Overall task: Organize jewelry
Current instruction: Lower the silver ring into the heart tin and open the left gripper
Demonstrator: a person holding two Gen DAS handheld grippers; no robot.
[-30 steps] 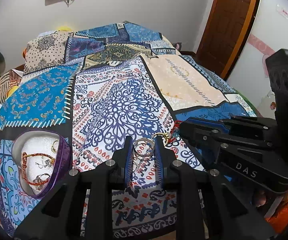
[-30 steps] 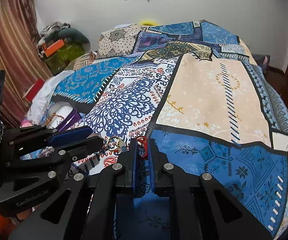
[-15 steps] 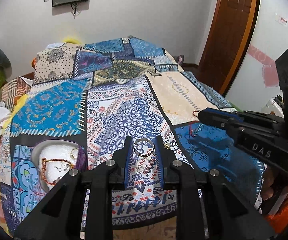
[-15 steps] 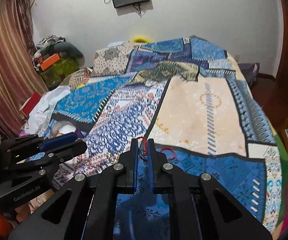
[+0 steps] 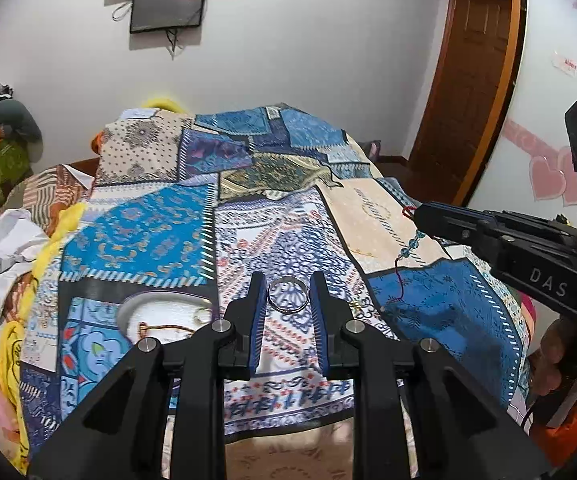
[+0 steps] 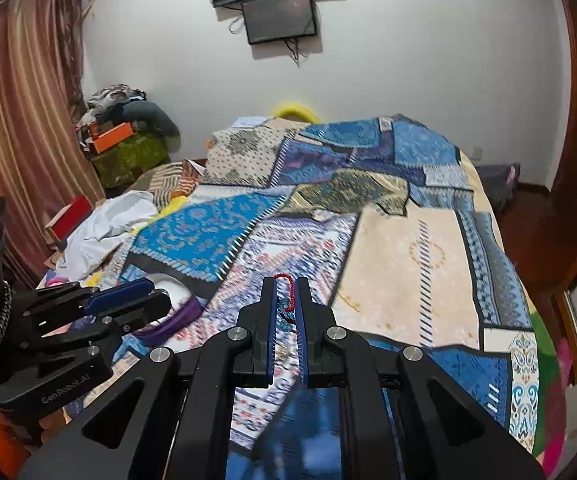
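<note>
In the left wrist view my left gripper [image 5: 287, 285] is shut on a silver ring [image 5: 288, 294], held upright between the blue pads above the patchwork bedspread [image 5: 136, 236]. My right gripper [image 5: 422, 216] comes in from the right with a red cord bracelet [image 5: 408, 248] with blue beads hanging from its tip. The right wrist view shows my right gripper [image 6: 285, 285] shut on that bracelet [image 6: 286, 306]. A purple jewelry box [image 5: 156, 310] with a white lining lies low on the left, partly hidden by my fingers. It holds a gold ring and a beaded chain.
A small gold piece [image 5: 354, 306] lies on the bedspread right of my left fingers. Clothes and white cloth [image 6: 104, 224] pile up at the bed's left edge. A wooden door [image 5: 472, 92] stands at the right, and a person's hand [image 5: 556, 360] grips the right tool.
Both grippers have risen off the bedspread with their pieces. The red cord bracelet has lifted clear of the bed and now dangles. The jewelry box sits lower and more hidden.
</note>
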